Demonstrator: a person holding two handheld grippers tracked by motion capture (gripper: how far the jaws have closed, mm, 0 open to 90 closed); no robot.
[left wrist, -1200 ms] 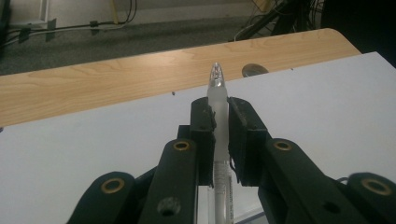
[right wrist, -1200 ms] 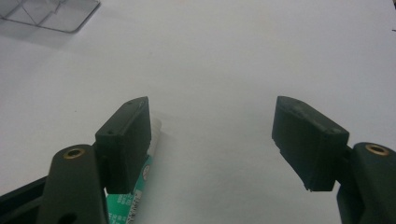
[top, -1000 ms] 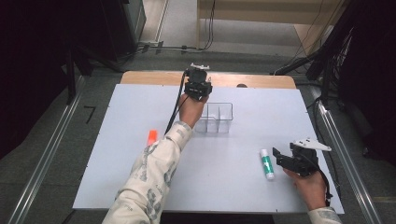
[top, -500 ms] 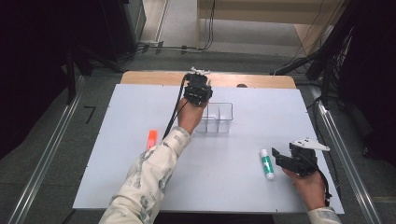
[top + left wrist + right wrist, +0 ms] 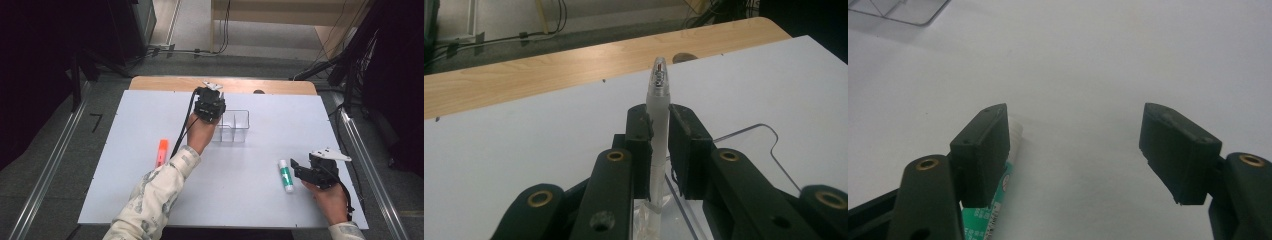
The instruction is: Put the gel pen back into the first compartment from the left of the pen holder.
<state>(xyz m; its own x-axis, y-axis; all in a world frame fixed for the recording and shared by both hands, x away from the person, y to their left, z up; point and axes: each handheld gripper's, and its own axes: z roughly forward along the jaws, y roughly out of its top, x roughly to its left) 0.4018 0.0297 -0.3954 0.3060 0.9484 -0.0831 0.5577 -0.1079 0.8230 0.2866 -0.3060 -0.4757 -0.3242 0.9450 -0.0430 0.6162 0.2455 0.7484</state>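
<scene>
Left gripper view: a clear pen (image 5: pixel 658 107) is squeezed tight between the pads of the left gripper (image 5: pixel 660 131), with its tip pointing up. Just under it, the clear plastic box (image 5: pixel 769 150) can be seen on the white table (image 5: pixel 514 150). High view: the right gripper (image 5: pixel 300 170) is held wide open and holds nothing, just beside the green glue stick (image 5: pixel 285 176), which lies flat on the table. An orange marker (image 5: pixel 162 151) lies well apart.
</scene>
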